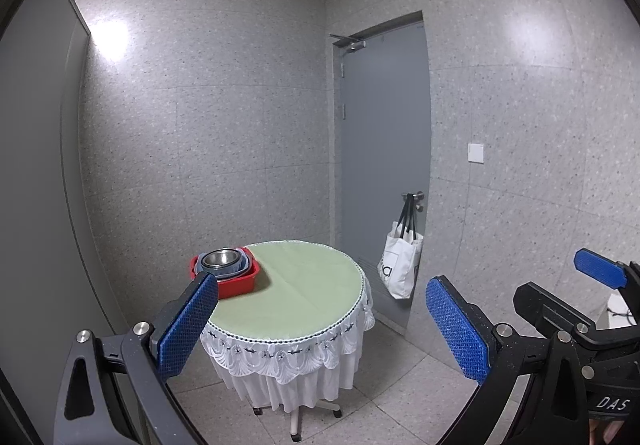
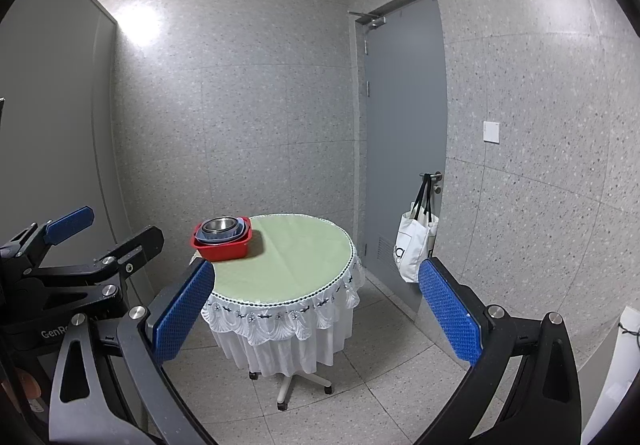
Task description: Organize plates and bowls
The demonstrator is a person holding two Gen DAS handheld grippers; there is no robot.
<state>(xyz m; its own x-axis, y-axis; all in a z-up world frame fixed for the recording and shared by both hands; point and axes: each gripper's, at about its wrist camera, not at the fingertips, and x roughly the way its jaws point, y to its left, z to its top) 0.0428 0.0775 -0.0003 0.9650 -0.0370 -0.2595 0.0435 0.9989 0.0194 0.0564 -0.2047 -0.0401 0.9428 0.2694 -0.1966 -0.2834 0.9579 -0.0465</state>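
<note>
The left claw (image 1: 320, 319) was spread wide with nothing between its blue pads, held up in the air well back from the round table (image 1: 304, 309). The right claw (image 2: 314, 309) was likewise spread and empty, beside the left one and just as far from the table. Ahead of both claws, at the table's far left edge, sat a red tub (image 1: 236, 281) holding a blue dish (image 1: 240, 269), with a metal bowl (image 1: 219, 259) nested on top. Beyond the claws to the right, a white bag (image 1: 400, 265) hung from the handle of a grey door (image 1: 384, 149).
</note>
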